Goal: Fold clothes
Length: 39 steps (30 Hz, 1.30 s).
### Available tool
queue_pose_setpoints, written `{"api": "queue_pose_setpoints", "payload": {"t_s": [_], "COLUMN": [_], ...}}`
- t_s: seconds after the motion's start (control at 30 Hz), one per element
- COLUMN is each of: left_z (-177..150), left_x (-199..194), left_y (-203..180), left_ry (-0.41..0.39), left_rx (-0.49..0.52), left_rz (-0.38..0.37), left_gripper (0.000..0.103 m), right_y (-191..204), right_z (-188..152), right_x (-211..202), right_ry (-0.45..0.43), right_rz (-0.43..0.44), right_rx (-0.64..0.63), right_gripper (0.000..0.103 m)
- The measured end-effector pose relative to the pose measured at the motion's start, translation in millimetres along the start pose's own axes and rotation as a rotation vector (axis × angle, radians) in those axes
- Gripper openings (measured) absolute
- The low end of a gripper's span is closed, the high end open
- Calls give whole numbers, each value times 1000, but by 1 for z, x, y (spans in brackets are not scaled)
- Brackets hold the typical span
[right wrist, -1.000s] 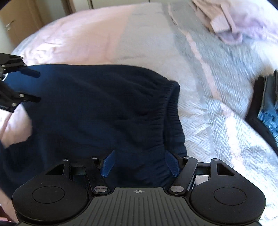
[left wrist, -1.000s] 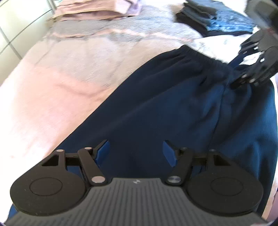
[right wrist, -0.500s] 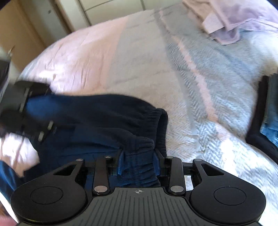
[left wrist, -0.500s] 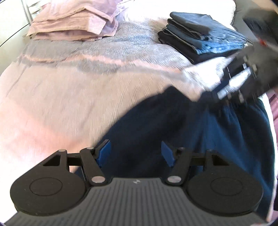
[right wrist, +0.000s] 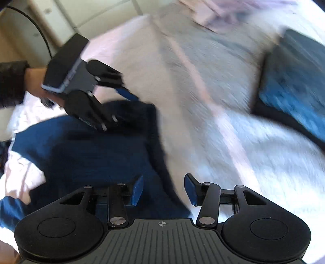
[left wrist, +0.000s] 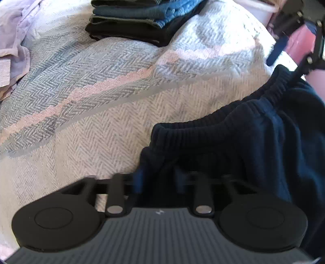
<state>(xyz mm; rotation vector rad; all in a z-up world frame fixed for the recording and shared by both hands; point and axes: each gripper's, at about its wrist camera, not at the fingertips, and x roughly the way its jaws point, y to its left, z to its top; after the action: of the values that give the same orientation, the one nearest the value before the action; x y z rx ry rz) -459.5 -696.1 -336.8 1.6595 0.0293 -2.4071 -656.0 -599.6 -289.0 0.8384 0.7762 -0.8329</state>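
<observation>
Left wrist view: the left gripper (left wrist: 157, 180) has its blue fingers (left wrist: 138, 181) drawn narrow, pinching a bunch of the navy trousers (left wrist: 274, 154) right at the waistband (left wrist: 203, 126); a second ago these fingers stood wide over flat cloth, so the grip is new. The ribbed waistband now runs ahead of the fingertips and off to their right, doubled on itself, two bands lying one over the other. Beyond the fingertips lies bare herringbone bedspread (left wrist: 101, 97), and farther ahead a stack of folded jeans (left wrist: 142, 18); lilac cloth (left wrist: 12, 36) sits far to the left. The right gripper (left wrist: 292, 40) shows at upper right, one blue finger hanging free above the waistband. Right wrist view, motion-blurred: the right gripper (right wrist: 164, 188) has its fingers (right wrist: 137, 188) spread apart with nothing between them; half a second ago they were clamped on the waistband, so it has let go. Navy cloth lies below and left of the fingertips, its edge passing between them. The left gripper (right wrist: 113, 105) sits ahead and left, down on the garment, a person's hand (right wrist: 38, 85) and dark sleeve (right wrist: 12, 81) behind it. Judgement: the waist end has been carried over and handed from right to left; a fold seems under way, with the garment on the bed and not yet on the stack.
</observation>
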Motion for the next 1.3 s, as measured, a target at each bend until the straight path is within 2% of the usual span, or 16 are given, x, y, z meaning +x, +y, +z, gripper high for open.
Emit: {"api": "queue_pose_setpoints", "payload": {"t_s": [0.07, 0.13, 0.33, 0.43, 0.7, 0.8, 0.83, 0.87, 0.9, 1.0, 1.03, 1.07, 1.1, 1.13, 1.23, 1.3], "left_z": [3, 3, -2, 4, 8, 4, 4, 4, 4, 6, 7, 9, 11, 15, 33, 49], "left_x": [-14, -28, -11, -20, 2, -1, -2, -2, -2, -5, -7, -14, -20, -29, -41, -26], "left_y": [10, 27, 44, 42, 34, 36, 37, 38, 39, 38, 37, 37, 36, 35, 34, 36], "left_ry": [-28, -64, -44, -73, -53, -60, -61, -60, -59, -60, -63, -74, -85, -103, -178, -190], "left_rx": [-20, -81, -139, -120, -97, -88, -86, -86, -85, -79, -78, -81, -82, -78, -77, -94], "left_rz": [18, 54, 48, 66, 56, 57, 56, 49, 46, 51, 54, 60, 64, 65, 68, 62], "left_gripper": [8, 7, 6, 6, 6, 7, 7, 7, 7, 6, 6, 6, 6, 6, 6, 6], "right_y": [-5, -5, -22, -26, -24, -27, -27, -27, -27, -34, -39, -43, -47, -47, -48, -52], "right_z": [-15, -24, -23, -24, -28, -29, -29, -28, -27, -26, -27, -27, -26, -25, -24, -27], "right_x": [3, 2, 19, 15, -19, -18, -19, -18, -15, 1, 9, 17, 18, 10, -30, -46], "right_ry": [30, 26, -3, -10, -67, -59, -64, -74, -84, -100, -95, -83, -82, -96, -167, -204], "right_rz": [-16, -11, 67, 82, 32, 55, 61, 60, 61, 98, 122, 151, 164, 157, 114, 60], "right_rx": [40, 75, 281, 346, 361, 389, 385, 376, 370, 396, 426, 466, 488, 483, 465, 471], "right_gripper": [49, 49, 48, 13, 9, 14, 31, 40, 57, 59, 50, 30, 18, 15, 14, 13]}}
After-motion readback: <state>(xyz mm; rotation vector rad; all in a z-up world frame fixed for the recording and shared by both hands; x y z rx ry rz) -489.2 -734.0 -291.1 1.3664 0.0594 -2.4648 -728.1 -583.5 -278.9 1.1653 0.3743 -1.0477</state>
